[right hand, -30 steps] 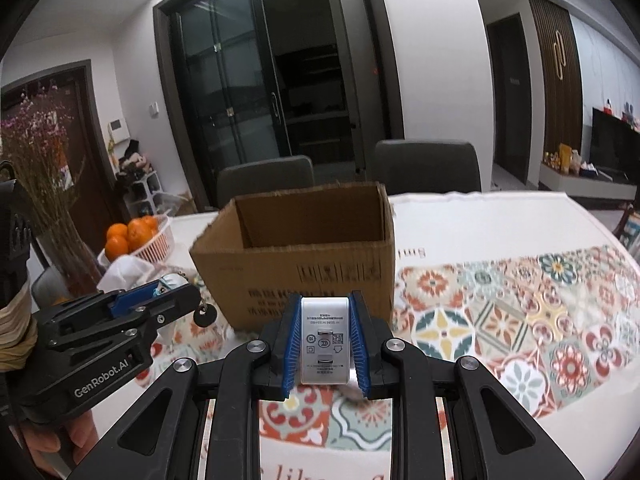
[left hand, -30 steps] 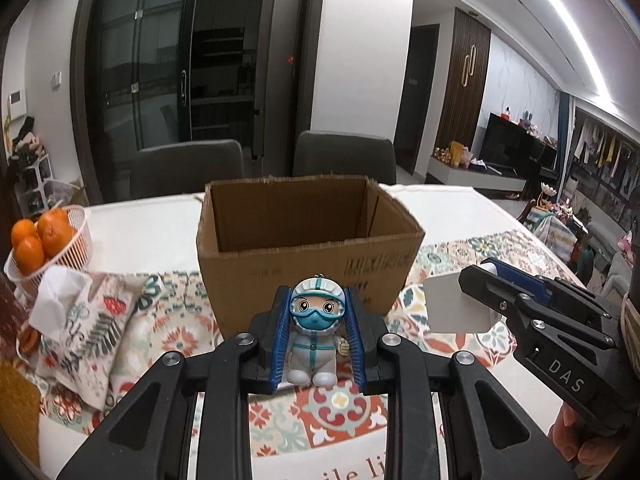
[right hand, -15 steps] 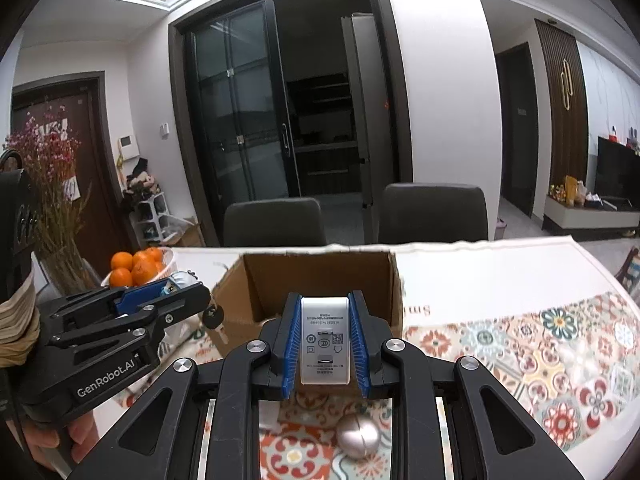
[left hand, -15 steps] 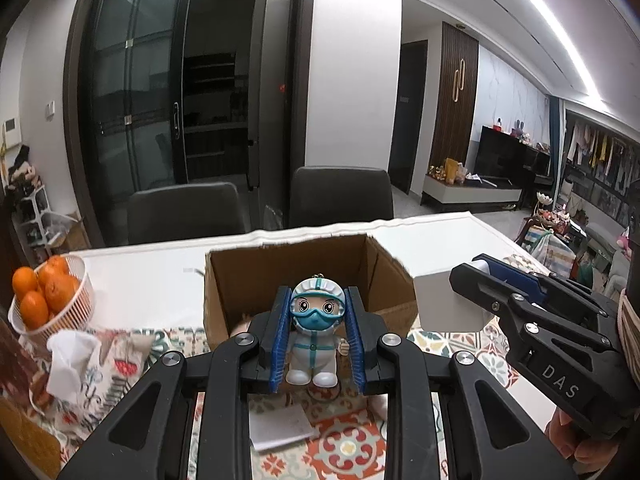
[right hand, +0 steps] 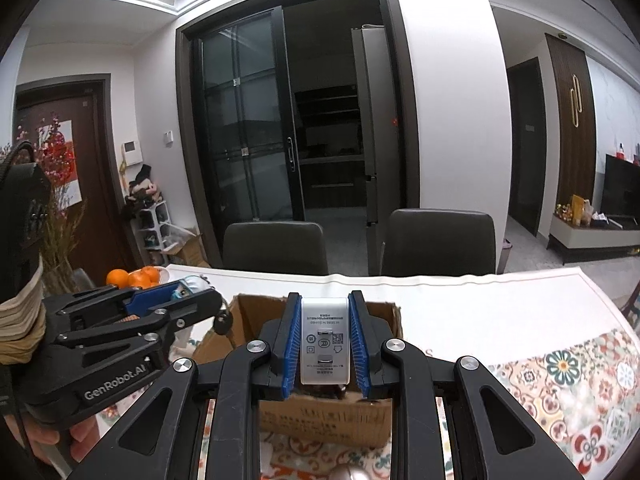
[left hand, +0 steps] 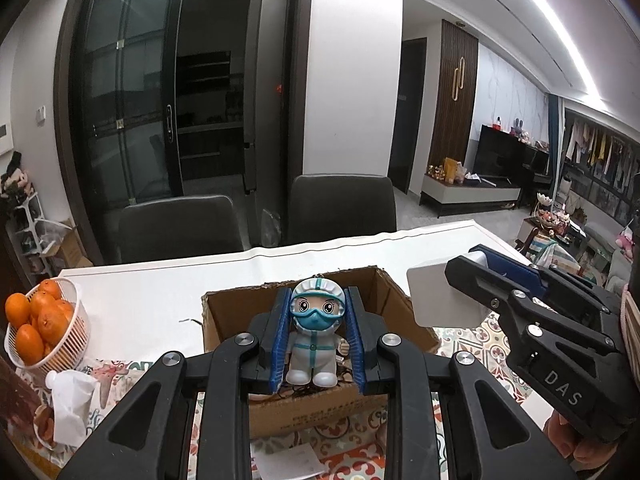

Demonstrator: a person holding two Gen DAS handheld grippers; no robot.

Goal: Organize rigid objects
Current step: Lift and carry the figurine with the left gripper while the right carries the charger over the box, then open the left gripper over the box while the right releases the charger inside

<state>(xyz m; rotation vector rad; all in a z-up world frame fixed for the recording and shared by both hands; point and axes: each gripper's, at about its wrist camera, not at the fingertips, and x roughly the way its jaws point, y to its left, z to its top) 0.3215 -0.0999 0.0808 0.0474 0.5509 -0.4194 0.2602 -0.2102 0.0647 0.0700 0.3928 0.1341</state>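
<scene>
Fingers clamp both items over cardboard box [left hand: 320,408]: L gripper [left hand: 318,344] w/ figurine [left hand: 316,340], R gripper [right hand: 325,344] w/ charger [right hand: 325,344].

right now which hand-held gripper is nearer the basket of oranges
Left. The left hand-held gripper, shut on the figurine, is over the cardboard box, just right of the basket of oranges. The right hand-held gripper, holding the white charger, sits farther right.

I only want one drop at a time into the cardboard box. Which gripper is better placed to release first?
Left, probably. The left gripper holds the figurine over the cardboard box opening; the right gripper with the white charger looks nearer the box's front wall.
</scene>
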